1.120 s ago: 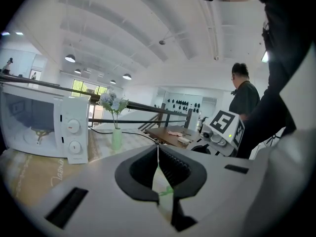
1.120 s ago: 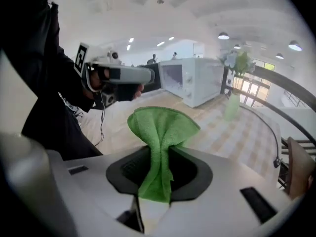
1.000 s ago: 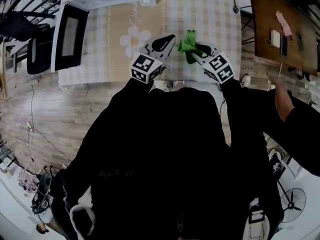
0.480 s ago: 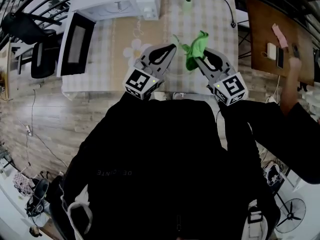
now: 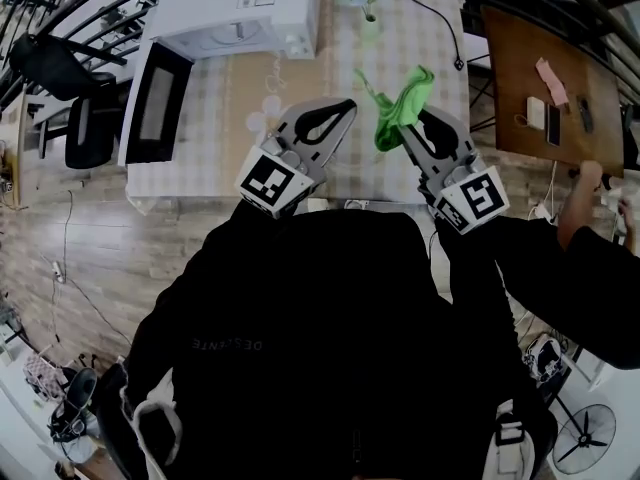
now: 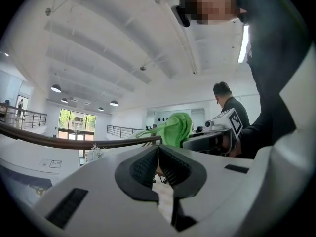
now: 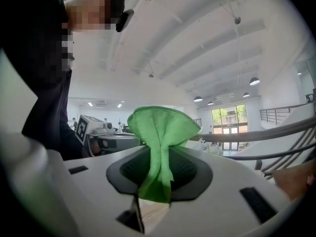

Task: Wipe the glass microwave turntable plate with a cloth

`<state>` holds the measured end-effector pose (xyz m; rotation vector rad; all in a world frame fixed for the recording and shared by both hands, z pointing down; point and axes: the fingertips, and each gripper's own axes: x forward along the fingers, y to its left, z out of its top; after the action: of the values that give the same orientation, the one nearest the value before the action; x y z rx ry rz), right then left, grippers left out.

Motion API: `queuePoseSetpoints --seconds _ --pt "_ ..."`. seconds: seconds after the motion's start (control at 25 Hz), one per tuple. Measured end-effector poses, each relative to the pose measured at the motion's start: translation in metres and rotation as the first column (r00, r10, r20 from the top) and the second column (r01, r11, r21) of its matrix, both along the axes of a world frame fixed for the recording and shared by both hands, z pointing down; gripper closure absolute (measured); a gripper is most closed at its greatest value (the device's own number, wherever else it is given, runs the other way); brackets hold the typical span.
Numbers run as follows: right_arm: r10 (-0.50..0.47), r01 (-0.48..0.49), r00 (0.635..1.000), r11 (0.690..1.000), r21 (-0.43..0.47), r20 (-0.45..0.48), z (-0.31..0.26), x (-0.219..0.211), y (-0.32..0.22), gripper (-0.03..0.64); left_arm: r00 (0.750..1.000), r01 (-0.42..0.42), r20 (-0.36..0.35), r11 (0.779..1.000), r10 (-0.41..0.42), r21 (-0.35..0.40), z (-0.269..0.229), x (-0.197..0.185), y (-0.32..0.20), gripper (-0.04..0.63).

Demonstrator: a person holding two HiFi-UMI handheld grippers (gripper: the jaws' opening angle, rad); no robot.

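1. Table (image 5: 250, 98) bears a white microwave (image 5: 240, 3) at its far left.
2. Left gripper (image 5: 340, 108) hangs over the table with its jaws pressed together and nothing between them.
3. Right gripper (image 5: 412, 120) pinches the cloth (image 5: 402, 103), which is green, bunched and fans out above the jaws.

Open-plan office hall, pretty clearly: round ceiling lamps (image 6: 56, 88), a mezzanine railing (image 6: 74, 141) and windows (image 6: 76, 125) are seen beyond the left fingers (image 6: 143, 169), with an office chair (image 5: 88, 133) parked far to their left.
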<state>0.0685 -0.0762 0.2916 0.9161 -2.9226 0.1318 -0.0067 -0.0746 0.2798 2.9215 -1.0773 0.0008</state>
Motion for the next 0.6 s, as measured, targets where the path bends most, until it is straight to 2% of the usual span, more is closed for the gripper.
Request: queuePoseSetpoints --seconds 0.16,0.28,0.6 --pt "0.013 -0.013 1.000 0.999 0.031 0.016 -0.017 0.002 0.003 0.495 1.000 -0.007 -0.007 1.000 0.007 -0.010 -0.013 0.002 0.005 0.574" --pt "0.017 -0.017 1.000 0.999 0.046 0.005 -0.019 0.003 0.003 0.495 1.000 -0.011 0.018 1.000 0.011 0.003 -0.016 0.004 0.006 0.574" --pt "0.035 -0.035 0.999 0.999 0.034 -0.004 -0.010 0.005 0.003 0.497 0.999 -0.019 0.031 1.000 0.019 -0.003 -0.009 0.007 0.006 0.574"
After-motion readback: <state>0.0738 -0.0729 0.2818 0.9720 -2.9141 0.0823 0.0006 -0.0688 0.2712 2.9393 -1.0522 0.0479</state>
